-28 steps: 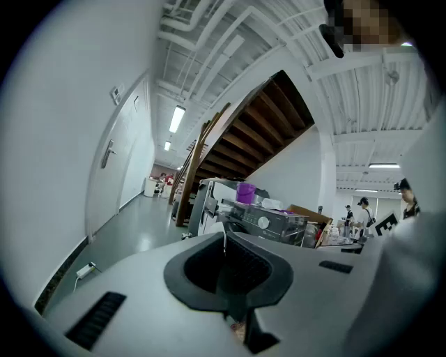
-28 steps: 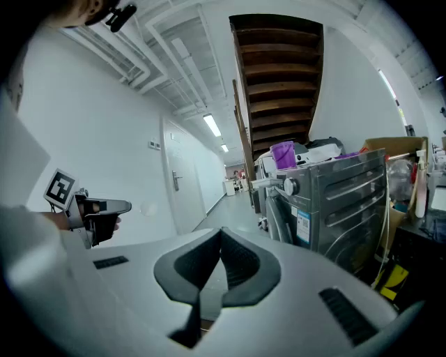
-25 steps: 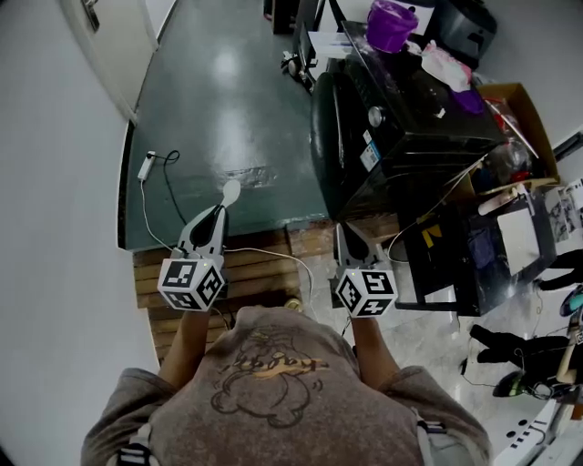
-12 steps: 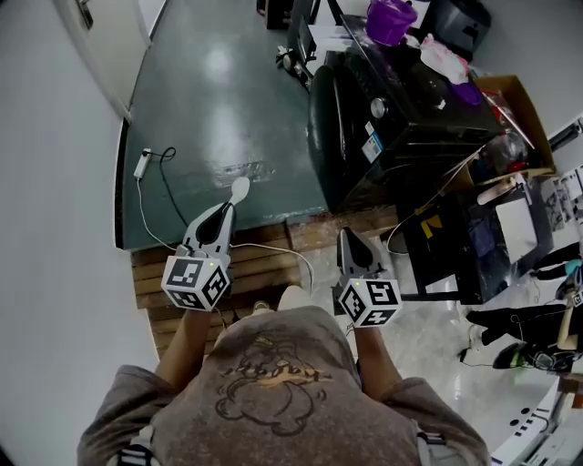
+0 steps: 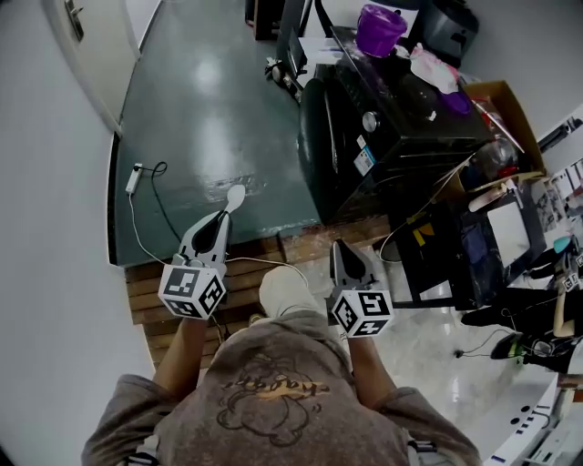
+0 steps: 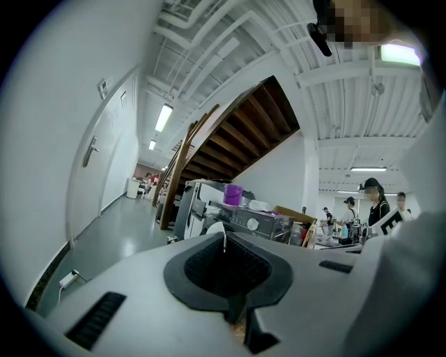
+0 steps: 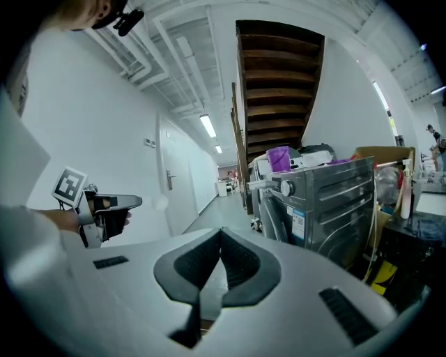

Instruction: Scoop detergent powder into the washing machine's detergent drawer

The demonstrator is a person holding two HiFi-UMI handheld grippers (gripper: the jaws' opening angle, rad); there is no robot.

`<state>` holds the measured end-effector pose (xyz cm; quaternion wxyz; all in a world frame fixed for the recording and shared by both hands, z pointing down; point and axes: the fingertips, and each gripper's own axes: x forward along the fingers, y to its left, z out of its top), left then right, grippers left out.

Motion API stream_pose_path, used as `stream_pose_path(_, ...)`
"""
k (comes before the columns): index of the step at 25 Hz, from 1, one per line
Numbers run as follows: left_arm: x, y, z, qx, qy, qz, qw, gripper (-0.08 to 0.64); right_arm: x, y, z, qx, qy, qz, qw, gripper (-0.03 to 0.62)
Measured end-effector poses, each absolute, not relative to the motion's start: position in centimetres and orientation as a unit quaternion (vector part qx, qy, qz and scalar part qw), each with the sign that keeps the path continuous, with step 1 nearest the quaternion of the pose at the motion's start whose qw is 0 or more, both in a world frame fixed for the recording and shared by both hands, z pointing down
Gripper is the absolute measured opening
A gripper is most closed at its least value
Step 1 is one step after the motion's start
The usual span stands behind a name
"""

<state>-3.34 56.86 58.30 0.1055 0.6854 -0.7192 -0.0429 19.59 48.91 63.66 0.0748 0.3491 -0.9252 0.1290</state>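
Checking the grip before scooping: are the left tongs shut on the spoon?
Shut: the left tongs clamp the white spoon by its handle, bowl jutting past the tips.

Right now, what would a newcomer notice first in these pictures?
First the white scoop sticking out of the left gripper, jaws shut on its handle, low and left over the green floor. Then the dark washing machine at upper right, a purple container on top. The right gripper, shut and empty, sits low near centre.
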Motion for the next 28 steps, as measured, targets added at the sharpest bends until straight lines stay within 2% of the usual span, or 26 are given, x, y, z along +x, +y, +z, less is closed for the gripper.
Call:
stream_pose_path(17, -9.5, 44.4, 57.6, 0.684, -0.719, -0.048, 0.114, 0.023, 12.2, 36.5, 63.1, 0.334, -0.930, 0.135, 0.070, 0.002)
stream_pose_path(28, -12.6, 34.0, 49.9, 0.676, -0.727, -0.049, 0.115, 0.023, 8.4, 25.2, 55.5, 0.316, -0.937, 0.130, 0.072, 0.002)
